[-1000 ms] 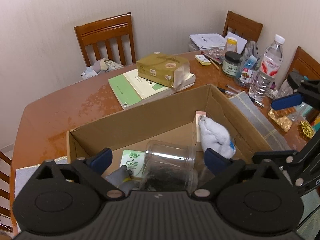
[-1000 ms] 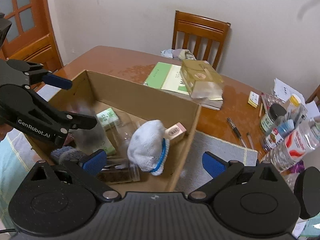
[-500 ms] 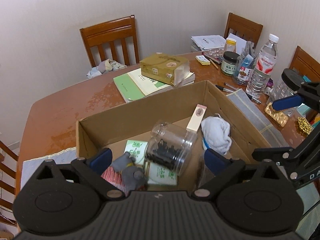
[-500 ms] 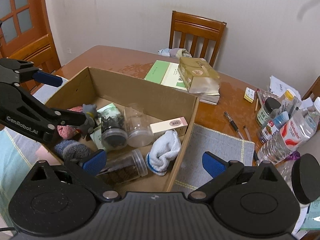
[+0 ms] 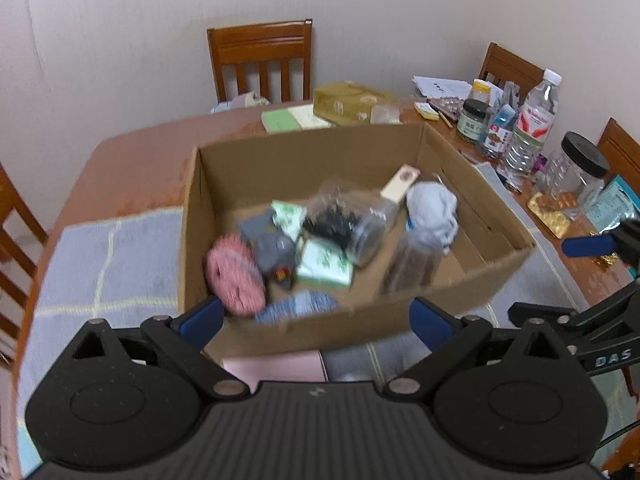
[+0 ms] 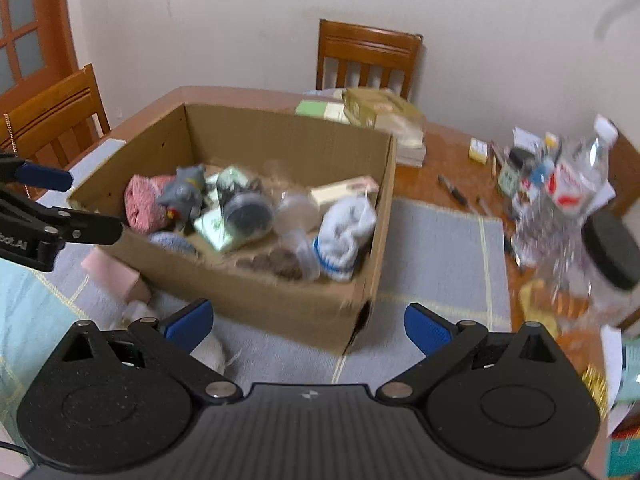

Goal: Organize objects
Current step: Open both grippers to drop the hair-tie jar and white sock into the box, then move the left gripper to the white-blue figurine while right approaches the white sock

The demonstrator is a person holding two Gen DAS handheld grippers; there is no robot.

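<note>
An open cardboard box (image 5: 476, 280) (image 6: 256, 292) sits on a grey placemat. Inside lie clear jars (image 5: 352, 224) (image 6: 248, 212), a white sock (image 5: 434, 208) (image 6: 346, 224), a pink knit ball (image 5: 234, 276) (image 6: 140, 200), a grey toy (image 5: 274, 252) (image 6: 184, 192), green packets (image 5: 324, 264) and a slim pink box (image 5: 400, 182) (image 6: 344, 188). My left gripper (image 5: 316, 320) is open and empty, raised in front of the box's near wall. My right gripper (image 6: 308, 322) is open and empty, above the box's near corner.
A water bottle (image 5: 530, 120) (image 6: 576, 168), small jars (image 5: 474, 120), a black-lidded clear jar (image 5: 576, 172) (image 6: 608, 256), pens and packets crowd the table's right side. Books and a gold box (image 5: 352, 102) (image 6: 380, 112) lie behind the cardboard box. Wooden chairs (image 5: 260, 64) ring the table.
Both grippers have pulled back and up from the box. The clear jar my left gripper was over now lies loose inside the box. Both views are motion-blurred.
</note>
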